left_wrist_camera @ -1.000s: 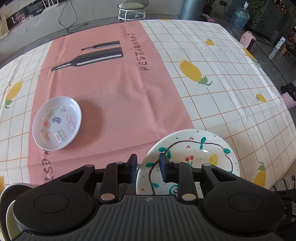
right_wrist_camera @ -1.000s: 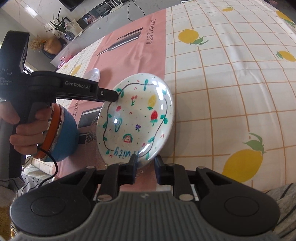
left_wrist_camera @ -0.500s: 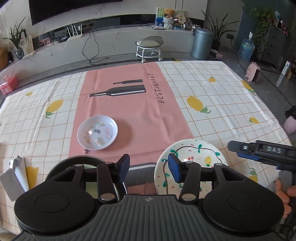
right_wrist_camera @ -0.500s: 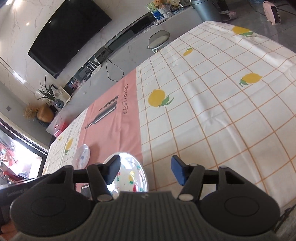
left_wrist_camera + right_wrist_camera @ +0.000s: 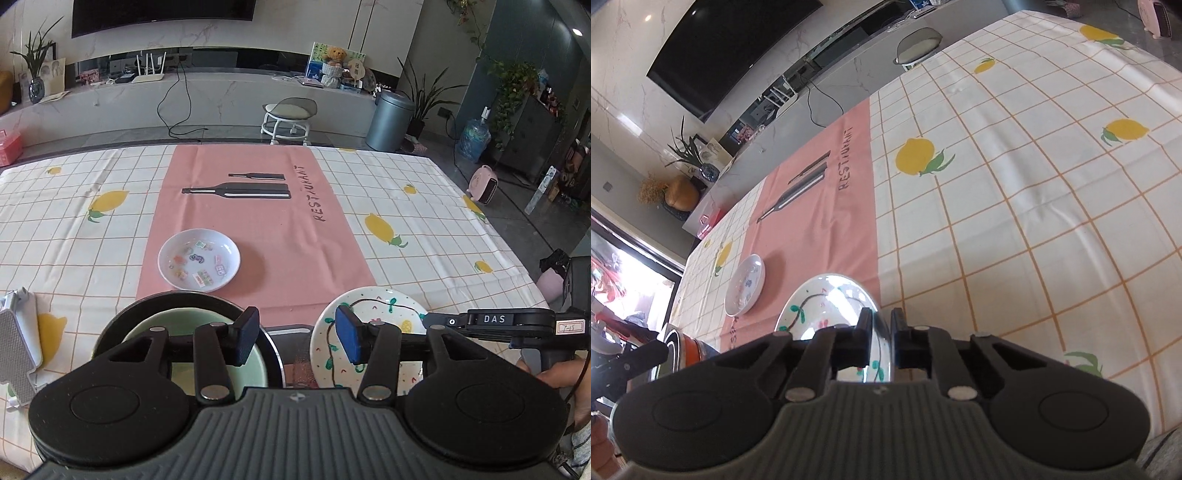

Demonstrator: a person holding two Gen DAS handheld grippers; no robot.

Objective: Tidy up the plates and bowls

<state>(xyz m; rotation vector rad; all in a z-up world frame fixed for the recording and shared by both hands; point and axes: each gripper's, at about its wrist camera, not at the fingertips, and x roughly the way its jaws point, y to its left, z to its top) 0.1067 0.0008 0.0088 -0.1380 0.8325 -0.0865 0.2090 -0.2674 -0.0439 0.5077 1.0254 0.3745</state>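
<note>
Here the right gripper [image 5: 881, 334] pinches the painted plate [image 5: 827, 306] rim.

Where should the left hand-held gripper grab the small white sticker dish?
Pinch the raised rim of the small white sticker dish, one finger inside, one outside. It sits flat and shallow on the pink runner, too wide to span. Come in from the near edge, tilted down; the nested bowls sit close below.

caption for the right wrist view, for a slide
Right gripper, its jaws just closing, pinches the rim of the fruit-painted plate on the pink runner.
</note>
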